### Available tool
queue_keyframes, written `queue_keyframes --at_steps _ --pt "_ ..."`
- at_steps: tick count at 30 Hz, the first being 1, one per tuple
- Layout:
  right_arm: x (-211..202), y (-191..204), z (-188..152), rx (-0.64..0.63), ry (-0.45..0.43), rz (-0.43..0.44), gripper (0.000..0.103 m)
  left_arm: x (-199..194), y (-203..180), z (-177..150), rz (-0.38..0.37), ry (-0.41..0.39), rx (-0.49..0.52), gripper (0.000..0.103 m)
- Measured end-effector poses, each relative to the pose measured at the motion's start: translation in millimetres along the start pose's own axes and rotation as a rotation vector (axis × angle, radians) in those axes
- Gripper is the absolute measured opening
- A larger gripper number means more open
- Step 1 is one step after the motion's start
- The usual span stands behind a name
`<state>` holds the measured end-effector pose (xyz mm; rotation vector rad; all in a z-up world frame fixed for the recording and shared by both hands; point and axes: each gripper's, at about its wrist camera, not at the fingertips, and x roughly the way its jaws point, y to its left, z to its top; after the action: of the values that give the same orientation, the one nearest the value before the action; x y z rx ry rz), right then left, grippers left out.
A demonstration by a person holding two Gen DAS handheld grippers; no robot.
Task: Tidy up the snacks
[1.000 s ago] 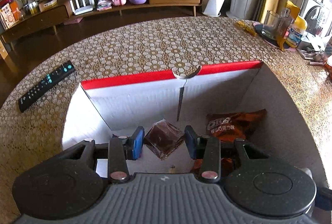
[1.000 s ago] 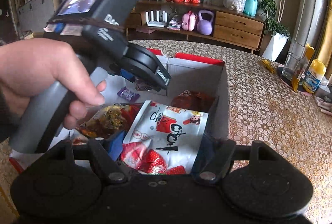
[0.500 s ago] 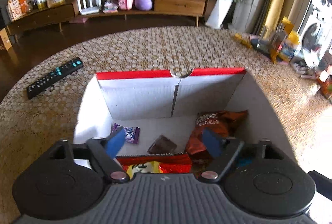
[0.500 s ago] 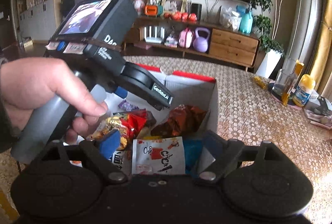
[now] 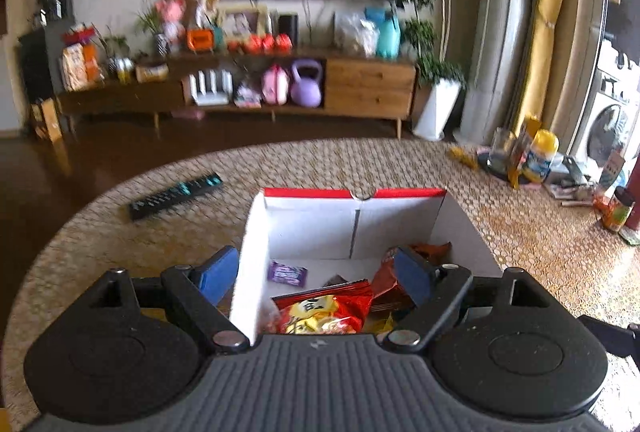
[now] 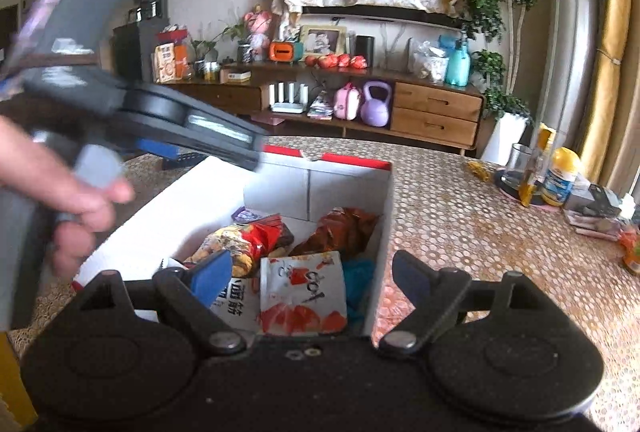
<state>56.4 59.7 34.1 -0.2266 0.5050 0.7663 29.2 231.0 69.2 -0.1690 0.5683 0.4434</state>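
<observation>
A white cardboard box with a red rim (image 5: 312, 192) (image 6: 352, 162) stands on the round table and holds several snack packs. Inside lie a red-and-yellow bag (image 5: 324, 312) (image 6: 240, 244), a small purple packet (image 5: 287, 273), a brown Oreo bag (image 6: 340, 228) and a white pack with red print (image 6: 302, 292). My left gripper (image 5: 314, 278) is open and empty above the box's near left wall. My right gripper (image 6: 312, 278) is open and empty above the box's near right corner. The left gripper's body (image 6: 160, 120), held in a hand, shows blurred in the right wrist view.
A black remote (image 5: 176, 195) lies on the table left of the box. A glass, bottles and small items (image 5: 532, 156) (image 6: 552, 172) crowd the table's far right. A wooden sideboard (image 5: 248, 88) stands against the far wall.
My left gripper opened, let go of the small dark packet into the box, and drew back and up. My right gripper released the white pack into the box and also rose away.
</observation>
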Motion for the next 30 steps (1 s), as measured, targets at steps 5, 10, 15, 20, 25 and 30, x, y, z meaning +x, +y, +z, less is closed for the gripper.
queue_keyframes --at_steps 5,10,15,20,25,30 --pt "-16.2 -12.3 -7.2 0.069 -0.022 -0.022 0.087 -37.6 -1.0 -16.5 0.019 -0.068 -0.008 0.096" --pt "-32.7 -20.4 -10.4 0.103 -0.042 -0.037 0.090 -63.2 -3.9 -35.1 0.036 -0.105 -0.009 0.103" --pt "-47.7 -27.1 -14.6 0.128 -0.064 -0.064 0.097 -79.5 -8.5 -54.0 0.050 -0.117 -0.005 0.103" --pt "-57.5 -33.5 -19.9 0.150 -0.072 -0.086 0.100 -92.8 -12.1 -71.4 0.043 -0.107 -0.018 0.103" --pt "-63.4 -36.9 -24.9 0.172 -0.070 -0.096 0.102 -103.9 -19.4 -85.5 0.039 -0.105 -0.010 0.103" --pt "-69.2 -42.5 -28.8 0.200 -0.078 -0.106 0.103 -111.9 -24.4 -94.6 0.018 -0.098 -0.009 0.103"
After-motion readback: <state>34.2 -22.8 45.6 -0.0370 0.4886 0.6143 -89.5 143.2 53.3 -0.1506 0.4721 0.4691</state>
